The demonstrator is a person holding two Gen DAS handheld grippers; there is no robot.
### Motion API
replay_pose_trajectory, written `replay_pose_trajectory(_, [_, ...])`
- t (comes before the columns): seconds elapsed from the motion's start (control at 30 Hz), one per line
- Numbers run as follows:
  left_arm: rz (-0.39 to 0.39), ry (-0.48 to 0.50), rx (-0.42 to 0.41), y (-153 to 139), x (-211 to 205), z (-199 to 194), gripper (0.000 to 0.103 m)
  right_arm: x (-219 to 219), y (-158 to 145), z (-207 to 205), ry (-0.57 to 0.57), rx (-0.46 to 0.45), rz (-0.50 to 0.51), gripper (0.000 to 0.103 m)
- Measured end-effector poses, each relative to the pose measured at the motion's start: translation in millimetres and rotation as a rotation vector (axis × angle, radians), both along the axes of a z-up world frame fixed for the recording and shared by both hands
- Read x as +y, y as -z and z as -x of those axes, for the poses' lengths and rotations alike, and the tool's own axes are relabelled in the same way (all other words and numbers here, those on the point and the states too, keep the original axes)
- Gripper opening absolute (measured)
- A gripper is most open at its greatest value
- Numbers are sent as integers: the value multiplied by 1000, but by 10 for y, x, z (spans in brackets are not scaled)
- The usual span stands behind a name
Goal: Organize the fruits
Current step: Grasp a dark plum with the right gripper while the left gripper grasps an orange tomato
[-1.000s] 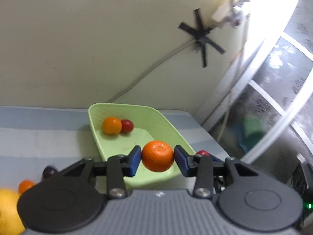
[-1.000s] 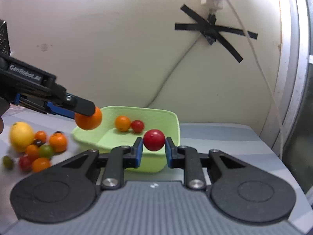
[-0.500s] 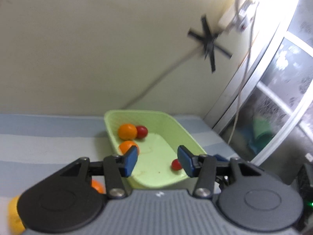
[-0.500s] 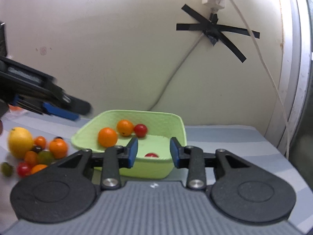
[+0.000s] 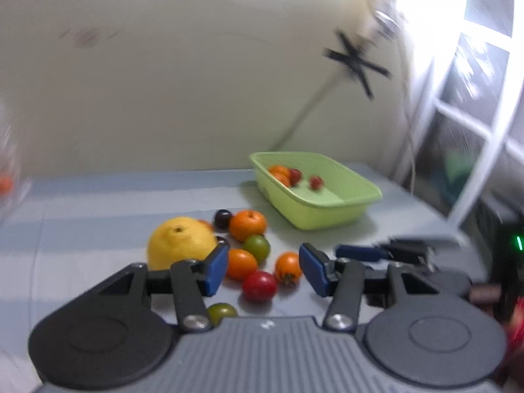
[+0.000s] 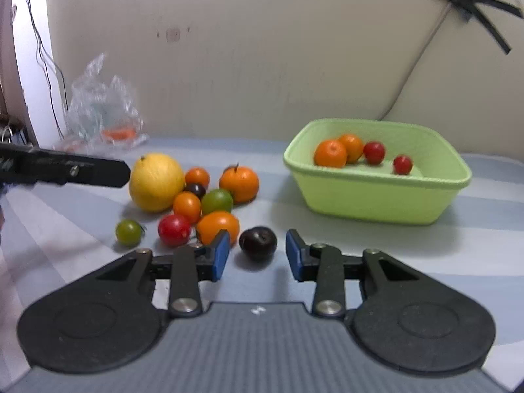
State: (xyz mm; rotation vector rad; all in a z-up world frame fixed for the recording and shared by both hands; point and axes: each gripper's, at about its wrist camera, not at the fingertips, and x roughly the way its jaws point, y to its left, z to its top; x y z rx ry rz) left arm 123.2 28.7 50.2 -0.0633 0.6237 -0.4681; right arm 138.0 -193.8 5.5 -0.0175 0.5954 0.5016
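Both grippers have let go and swung left from the light green plastic basket (image 5: 330, 208) to the loose fruit, jaws just opened. Left view: left gripper (image 5: 263, 270) is empty over a red tomato (image 5: 259, 285). Right view: right gripper (image 6: 257, 255) brackets a dark purple plum (image 6: 258, 243) untouched; basket (image 6: 376, 193) far right on the striped tabletop (image 6: 393, 249).

A home room: striped tablecloth (image 6: 458, 262), taped wall cable (image 6: 422, 49), window (image 5: 475, 104).
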Motion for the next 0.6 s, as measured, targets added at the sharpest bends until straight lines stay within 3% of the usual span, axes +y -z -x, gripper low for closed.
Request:
replay_pose_trajectory(0.1, [-42,67,-7,32,-135,-38,49,61,60,-73,1,41,32,40])
replay_pose_trajectory(0.17, [-46,89,-3,60,-186,-67,49,79,61,-97,-2,36,41,40])
replay_pose_trajectory(0.27, [-70,108,1,101,-253,-108,49,64,57,-90,1,32,43,30])
replay_pose_trajectory(0.4, [-123,156,-1,168,-455,-154,49,-61,21,49,46,0,63,30])
replay_pose_trajectory(0.6, [-261,176,20,386,-761,-301,52,-346,33,296,114,-25,70,30])
